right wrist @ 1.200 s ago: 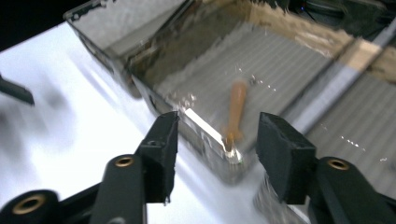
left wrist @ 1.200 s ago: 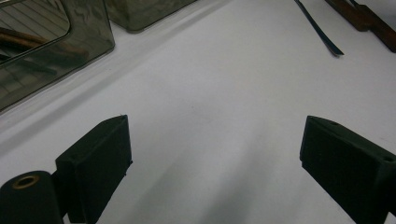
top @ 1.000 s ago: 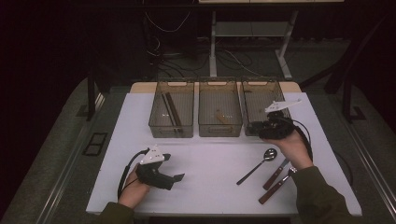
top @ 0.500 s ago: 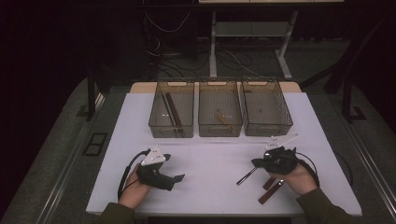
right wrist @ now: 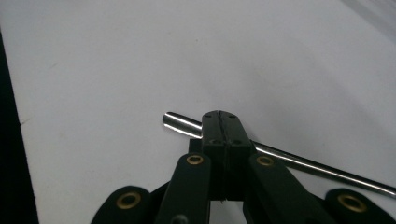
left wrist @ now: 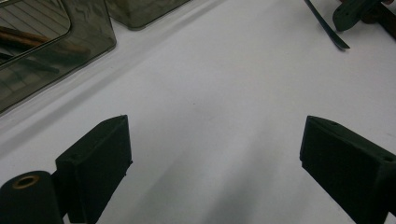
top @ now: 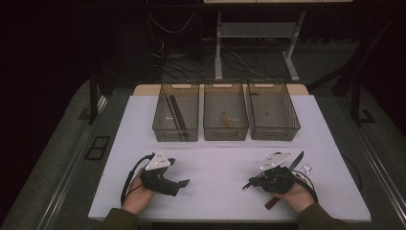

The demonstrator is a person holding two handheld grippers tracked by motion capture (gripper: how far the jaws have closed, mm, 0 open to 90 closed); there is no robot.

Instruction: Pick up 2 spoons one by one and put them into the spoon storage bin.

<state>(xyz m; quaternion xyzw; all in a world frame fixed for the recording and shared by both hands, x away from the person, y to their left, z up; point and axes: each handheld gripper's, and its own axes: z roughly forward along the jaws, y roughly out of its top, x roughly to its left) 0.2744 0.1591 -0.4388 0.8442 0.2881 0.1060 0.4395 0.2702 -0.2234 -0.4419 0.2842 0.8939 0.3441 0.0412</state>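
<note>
Right gripper view: right gripper clamped on spoon handle; left gripper open.

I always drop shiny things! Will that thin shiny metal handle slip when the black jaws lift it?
The thin shiny metal handle looks polished, so probably slippery. It looks straight and rigid, so it shouldn't flop. The right gripper pinches it near one end, so the long side may dip.

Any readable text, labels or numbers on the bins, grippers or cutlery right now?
None can be read.
Grey three-cornered plate on the right gripper: small dark marks, too small to read.
Grey plate on the left gripper: the same.
Three clear plastic bins: no label visible.
</note>
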